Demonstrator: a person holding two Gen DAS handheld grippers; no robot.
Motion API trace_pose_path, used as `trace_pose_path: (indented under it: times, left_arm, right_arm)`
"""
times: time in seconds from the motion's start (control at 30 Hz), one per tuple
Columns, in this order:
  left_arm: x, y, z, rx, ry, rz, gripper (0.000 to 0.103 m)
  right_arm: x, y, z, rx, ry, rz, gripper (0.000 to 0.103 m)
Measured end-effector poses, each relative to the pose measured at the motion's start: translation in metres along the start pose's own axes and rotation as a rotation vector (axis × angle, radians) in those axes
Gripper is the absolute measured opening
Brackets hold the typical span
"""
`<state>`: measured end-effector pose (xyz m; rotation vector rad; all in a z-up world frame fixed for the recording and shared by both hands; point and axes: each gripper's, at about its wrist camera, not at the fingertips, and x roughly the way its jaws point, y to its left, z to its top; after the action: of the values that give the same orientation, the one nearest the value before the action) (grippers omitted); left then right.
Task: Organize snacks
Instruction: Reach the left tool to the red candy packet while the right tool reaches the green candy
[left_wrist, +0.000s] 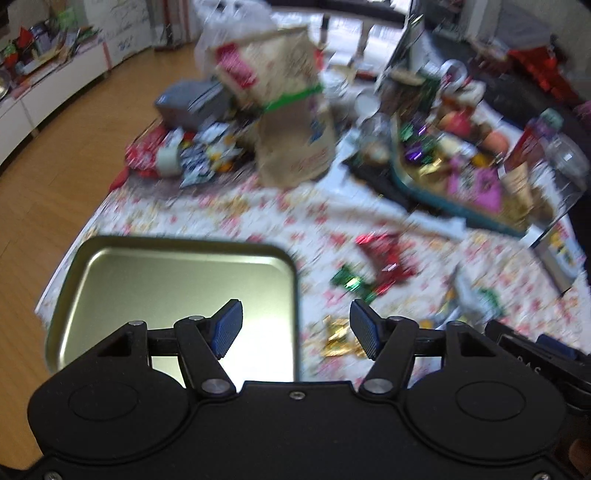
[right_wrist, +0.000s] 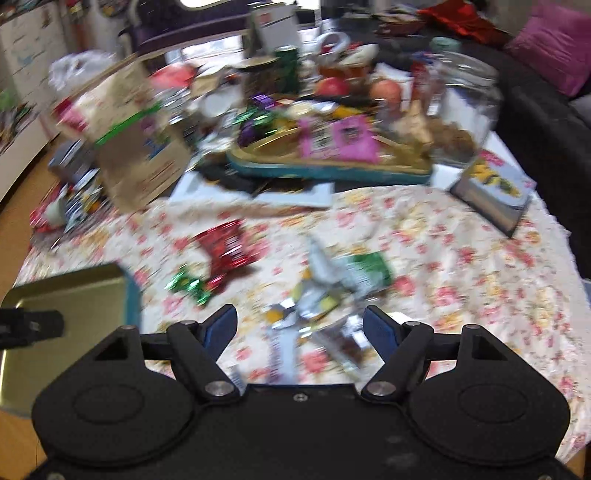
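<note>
The loose snacks lie scattered on the flowered tablecloth (right_wrist: 461, 266): a crinkled silver foil wrapper with yellow print (right_wrist: 295, 314) sits directly ahead of the right gripper (right_wrist: 300, 325), just beyond and between its blue ribbed pads, its long axis running roughly away from the camera, though blur makes the outline unsure. Beside it lie a green-and-white sachet (right_wrist: 365, 269), a shiny red foil packet (right_wrist: 225, 247) and a small green twist-wrapped sweet (right_wrist: 188, 286), farther off to the left. The right gripper's jaws stand wide and empty, so it looks the nearer one for the silver wrapper. The left gripper (left_wrist: 295, 328) also gapes wide with nothing between its pads, hanging over the near right corner of a shallow, rounded-corner gold metal tin tray (left_wrist: 110, 266), empty and smooth, which seems the likely place for the snacks. A gold-wrapped sweet (left_wrist: 338, 336) lies just right of that tray. Foil should crumple and slip; the tin is rigid.
</note>
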<state>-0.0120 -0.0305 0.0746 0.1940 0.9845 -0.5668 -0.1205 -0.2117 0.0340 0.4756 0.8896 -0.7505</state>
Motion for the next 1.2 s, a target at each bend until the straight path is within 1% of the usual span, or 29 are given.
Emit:
trace_pose_path:
  times: [0.1,0.2,0.27,0.33,0.4,0.43,0.5,0.53,0.57,0.67,0.7,0.8,0.83,0.87,0.9,0.93,1.03,1.07,1.13,1.2]
  left_arm:
    - [-0.009,-0.017,0.01,-0.009,-0.052,-0.045,0.07]
    - [-0.016,-0.032,0.021,-0.023,-0.058,-0.074,0.071]
    - [-0.019,-0.04,0.03,-0.02,-0.055,-0.12,0.071]
    - [-0.024,-0.051,0.038,0.003,-0.06,-0.168,0.071]
    - [-0.028,-0.061,0.047,0.045,-0.075,-0.191,0.072]
    - [-0.029,-0.067,0.051,0.06,-0.081,-0.194,0.072]
    - [-0.025,-0.074,0.059,0.069,-0.083,-0.194,0.072]
    - [-0.02,-0.078,0.063,0.076,-0.075,-0.191,0.072]
    - [-0.014,-0.081,0.066,0.087,-0.062,-0.185,0.072]
    - [0.008,-0.085,0.072,0.119,-0.028,-0.15,0.071]
    - [0.016,-0.085,0.071,0.13,-0.01,-0.13,0.071]
    - [0.043,-0.084,0.074,0.148,0.063,-0.114,0.066]
    - [0.051,-0.083,0.074,0.14,0.089,-0.111,0.064]
    - [0.058,-0.081,0.076,0.131,0.111,-0.105,0.062]
    - [0.065,-0.08,0.078,0.117,0.131,-0.101,0.062]
    - [0.072,-0.079,0.08,0.099,0.156,-0.101,0.062]
    - [0.093,-0.078,0.083,0.071,0.228,-0.119,0.062]
    - [0.098,-0.078,0.083,0.065,0.246,-0.122,0.062]
    - [0.11,-0.078,0.082,0.054,0.288,-0.135,0.062]
    - [0.122,-0.077,0.08,0.044,0.326,-0.143,0.062]
  right_arm:
    - [-0.004,-0.036,0.012,0.09,-0.019,-0.026,0.076]
    - [-0.015,-0.065,0.019,0.17,-0.056,-0.062,0.076]
    - [-0.022,-0.079,0.026,0.169,-0.073,-0.063,0.073]
    - [-0.028,-0.089,0.033,0.177,-0.104,-0.064,0.073]
    - [-0.035,-0.099,0.048,0.176,-0.161,-0.041,0.073]
    - [-0.035,-0.099,0.048,0.176,-0.161,-0.041,0.073]
    - [-0.038,-0.104,0.059,0.171,-0.193,-0.035,0.073]
    - [-0.034,-0.105,0.069,0.153,-0.186,-0.026,0.073]
    - [-0.034,-0.105,0.069,0.153,-0.186,-0.026,0.073]
    - [-0.02,-0.103,0.08,0.115,-0.15,0.014,0.073]
    - [-0.015,-0.101,0.081,0.103,-0.144,0.024,0.073]
    - [0.006,-0.094,0.083,0.065,-0.095,0.03,0.073]
    - [0.023,-0.089,0.082,0.043,-0.041,0.025,0.072]
    - [0.03,-0.087,0.082,0.038,-0.019,0.019,0.072]
    - [0.037,-0.087,0.081,0.035,-0.001,0.017,0.072]
    - [0.037,-0.087,0.081,0.035,-0.001,0.017,0.072]
    - [0.057,-0.085,0.081,0.043,0.059,0.016,0.072]
    - [0.067,-0.087,0.083,0.067,0.082,0.017,0.072]
    - [0.073,-0.088,0.084,0.075,0.092,0.018,0.072]
    - [0.087,-0.092,0.086,0.089,0.13,0.043,0.072]
